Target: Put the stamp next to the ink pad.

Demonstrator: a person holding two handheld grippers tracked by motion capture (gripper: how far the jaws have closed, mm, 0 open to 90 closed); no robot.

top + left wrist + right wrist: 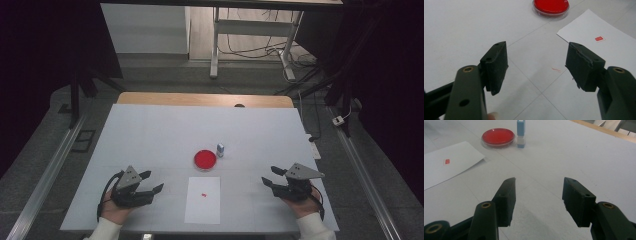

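Fingers (496, 65) of both grippers stand released, empty, low in the high view. Red dish (205, 159) and small stamp (220, 149) sit mid-counter above the paper sheet (203, 199). Likely a starting pose; reaching for the stamp seems next.

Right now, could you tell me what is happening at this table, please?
A person sits at the white table with a gripper in each hand, and neither is holding anything. The left gripper and right gripper rest near the table's front edge, jaws open. Between them lies a sheet of paper bearing a small red mark. Beyond it sit a round red dish and a small blue-and-white stamp, upright beside the dish.
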